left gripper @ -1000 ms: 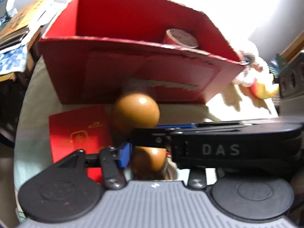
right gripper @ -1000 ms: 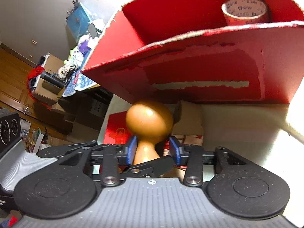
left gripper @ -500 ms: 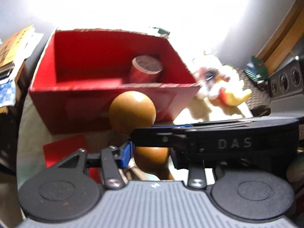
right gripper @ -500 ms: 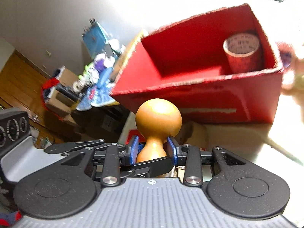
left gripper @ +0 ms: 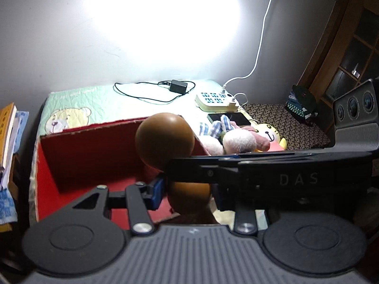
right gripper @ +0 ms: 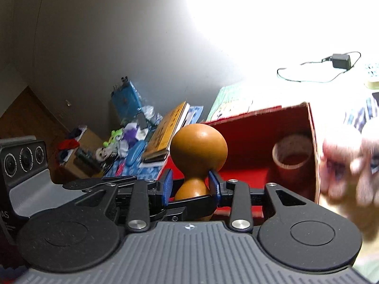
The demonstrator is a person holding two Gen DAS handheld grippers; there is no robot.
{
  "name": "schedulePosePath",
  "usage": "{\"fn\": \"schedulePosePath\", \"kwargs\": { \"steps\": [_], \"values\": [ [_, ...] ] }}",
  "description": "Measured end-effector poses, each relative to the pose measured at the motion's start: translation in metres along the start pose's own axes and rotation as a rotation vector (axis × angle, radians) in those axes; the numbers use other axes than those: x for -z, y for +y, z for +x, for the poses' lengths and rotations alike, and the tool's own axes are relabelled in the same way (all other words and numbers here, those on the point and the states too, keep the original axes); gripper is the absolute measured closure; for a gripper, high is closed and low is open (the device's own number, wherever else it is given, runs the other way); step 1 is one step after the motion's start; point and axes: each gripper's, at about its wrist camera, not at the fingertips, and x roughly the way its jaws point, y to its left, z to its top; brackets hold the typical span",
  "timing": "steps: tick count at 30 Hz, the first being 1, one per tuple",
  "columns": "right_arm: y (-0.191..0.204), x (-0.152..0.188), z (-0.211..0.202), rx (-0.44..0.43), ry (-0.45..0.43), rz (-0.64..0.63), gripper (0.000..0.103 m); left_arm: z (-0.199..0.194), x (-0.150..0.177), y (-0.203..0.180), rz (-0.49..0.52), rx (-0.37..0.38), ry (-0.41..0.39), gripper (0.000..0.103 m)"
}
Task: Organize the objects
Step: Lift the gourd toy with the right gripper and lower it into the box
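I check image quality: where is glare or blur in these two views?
Left wrist view: glare whitens the wall; the wooden gourd looks dark but sharp. Right wrist view: glare fills the upper right; the plush toys are smeared by blur.

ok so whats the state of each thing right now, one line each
wooden gourd: upright, held at its waist, above the box
right claw: shut on the gourd
left claw: shut on the gourd's lower bulb
red box: open topped
tape roll: inside the box, by its right wall
power strip: white cable plugged in
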Motion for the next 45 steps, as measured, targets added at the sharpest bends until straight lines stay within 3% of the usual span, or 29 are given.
{"fn": "schedulePosePath", "kwargs": {
  "steps": [7, 14, 28, 40, 45],
  "values": [
    [-0.024, -0.019, 0.035, 0.06, 0.006, -0.003, 0.065, 0.04, -0.017, 0.025, 0.041, -0.039, 0.013, 0.069],
    [-0.049, -0.015, 0.069, 0.121, 0.06, 0.032, 0.066, 0.084, -0.01, 0.052, -0.006, -0.039, 0.09, 0.068],
    [-0.079, -0.005, 0.11, 0.186, 0.195, 0.096, 0.071, 0.145, 0.003, 0.07, 0.001, -0.081, 0.271, 0.068],
    [-0.08, -0.009, 0.12, 0.23, 0.223, 0.102, 0.073, 0.145, 0.0, 0.079, -0.044, -0.091, 0.292, 0.068],
    [-0.082, -0.009, 0.12, 0.214, 0.228, 0.11, 0.073, 0.136, 0.003, 0.079, -0.017, -0.183, 0.288, 0.068]
  ]
}}
